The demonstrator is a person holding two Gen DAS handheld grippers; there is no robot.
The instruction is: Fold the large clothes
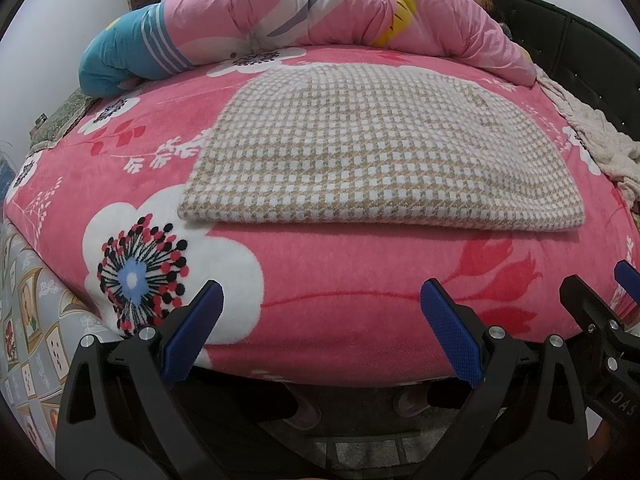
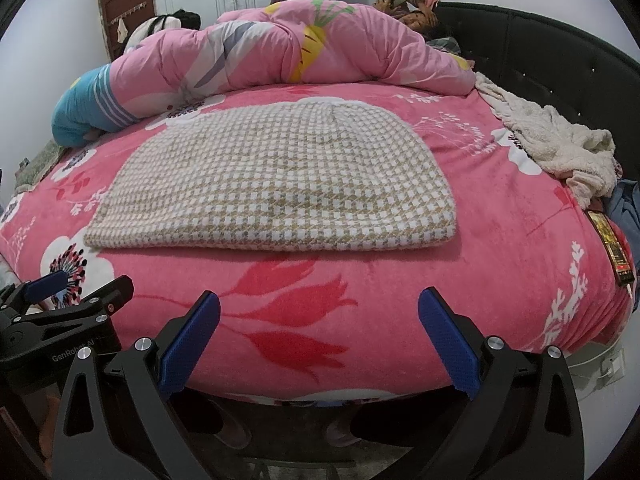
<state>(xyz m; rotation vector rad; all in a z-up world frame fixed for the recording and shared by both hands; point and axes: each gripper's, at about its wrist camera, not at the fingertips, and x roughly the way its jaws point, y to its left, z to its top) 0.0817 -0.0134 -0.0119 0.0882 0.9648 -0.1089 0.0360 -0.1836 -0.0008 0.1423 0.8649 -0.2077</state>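
The folded checked garment (image 1: 380,148) is laid flat on the pink floral blanket (image 1: 320,272), well beyond the left gripper (image 1: 320,320) and right gripper (image 2: 319,328), both spread wide and empty.

The checked garment (image 1: 380,152) is showing a coarse, nubbly woven cloth in tan and white, matt and thick at its folded edge. Under it, the pink floral blanket (image 1: 340,264) is looking like soft, short-piled fleece, faintly fuzzy. At twelve o'clock the quilt (image 1: 320,8) is appearing smooth, puffy and slightly sheened, like stitched padded cotton. At three o'clock in the right wrist view, a cream throw (image 2: 560,148) is looking shaggy and woolly against the headboard (image 2: 560,52), which is reading as dark padded leatherette with small studs. The left gripper (image 1: 322,308) is showing matt black plastic arms, bright metal screw heads and blue fingers (image 1: 452,328) with a fine dimpled rubbery texture.
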